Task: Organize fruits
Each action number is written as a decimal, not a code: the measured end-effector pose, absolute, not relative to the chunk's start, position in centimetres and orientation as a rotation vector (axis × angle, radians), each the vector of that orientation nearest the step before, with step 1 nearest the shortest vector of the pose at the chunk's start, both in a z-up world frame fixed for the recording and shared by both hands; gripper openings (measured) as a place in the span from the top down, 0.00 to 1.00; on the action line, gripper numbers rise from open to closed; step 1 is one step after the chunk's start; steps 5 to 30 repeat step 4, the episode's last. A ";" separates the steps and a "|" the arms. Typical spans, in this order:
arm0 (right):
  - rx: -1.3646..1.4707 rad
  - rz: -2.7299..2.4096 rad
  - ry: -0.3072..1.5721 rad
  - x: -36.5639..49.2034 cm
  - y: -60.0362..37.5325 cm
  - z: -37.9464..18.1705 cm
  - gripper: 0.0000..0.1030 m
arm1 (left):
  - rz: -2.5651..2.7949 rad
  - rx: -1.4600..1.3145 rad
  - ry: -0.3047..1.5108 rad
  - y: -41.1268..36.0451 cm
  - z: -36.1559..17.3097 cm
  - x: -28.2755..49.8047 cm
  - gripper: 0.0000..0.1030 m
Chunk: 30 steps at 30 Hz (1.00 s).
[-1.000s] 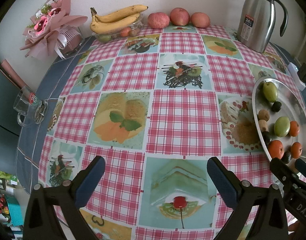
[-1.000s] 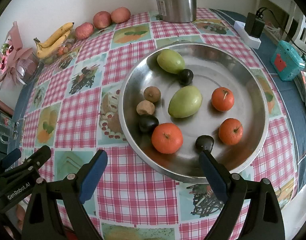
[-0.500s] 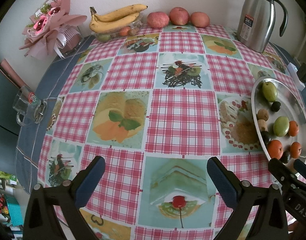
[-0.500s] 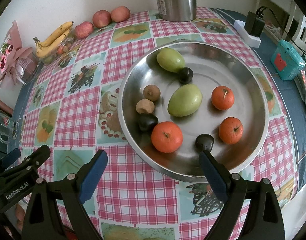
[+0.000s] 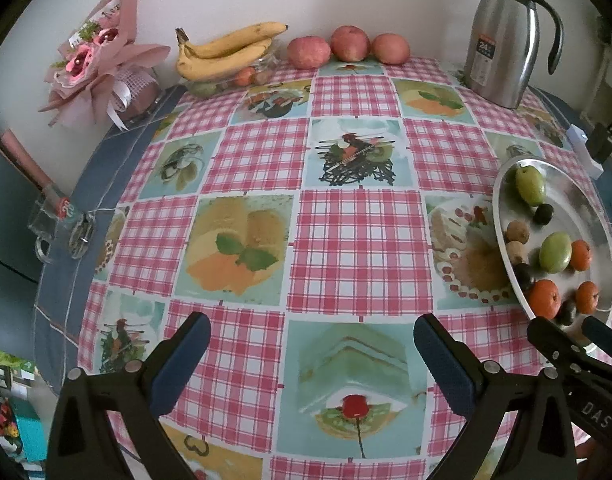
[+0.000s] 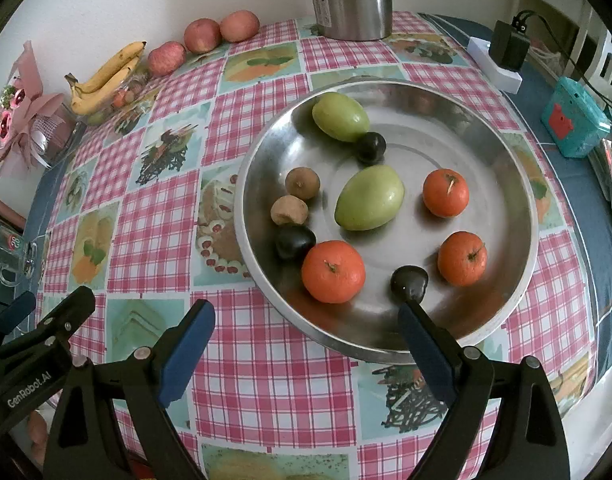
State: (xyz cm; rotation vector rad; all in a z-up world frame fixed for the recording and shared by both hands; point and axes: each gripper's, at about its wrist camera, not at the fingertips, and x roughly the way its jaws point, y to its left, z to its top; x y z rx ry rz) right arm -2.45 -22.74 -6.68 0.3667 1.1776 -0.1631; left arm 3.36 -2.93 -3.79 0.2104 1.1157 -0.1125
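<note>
Checked pink-and-white cloth with printed dessert panels over a round counter [image 5: 357,240], pale wall behind. Steel platter [image 6: 501,168] on the right side, holding a loose scatter: two green fruits [image 6: 369,198], three oranges [image 6: 333,271], three dark plum-like fruits [image 6: 294,242], two small brown ones [image 6: 289,210]. No grouping by kind within the platter; greens apart with a dark one between, oranges spread along the near and right sides. Against the back wall, well apart from the platter: a bunch of bananas [image 5: 226,54] resting on a clear container with small fruits inside, and three apples [image 5: 347,46] in a row just beside it. Steel thermos [image 5: 505,36] at the far right, pink bouquet [image 5: 94,64] at the far left, glass mug [image 5: 58,224] at the left edge.

Left gripper [image 5: 311,360] spread wide, holding nothing, poised above bare cloth near the front edge. Right gripper [image 6: 306,344] likewise spread and empty, at the platter's near rim, one fingertip close to a dark fruit.

Judging progress: fits either a mixed platter awaiting sorting or a platter into which fruit has been gathered, with bananas and apples possibly left to bring over. Intended final layout not settled by the scene. No fruit in transit at present.
</note>
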 end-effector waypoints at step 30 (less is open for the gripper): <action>0.366 -0.163 1.181 -2.6 -22.8 -6.8 0.10 | -0.108 0.194 1.115 -2.6 -3.7 3.5 0.00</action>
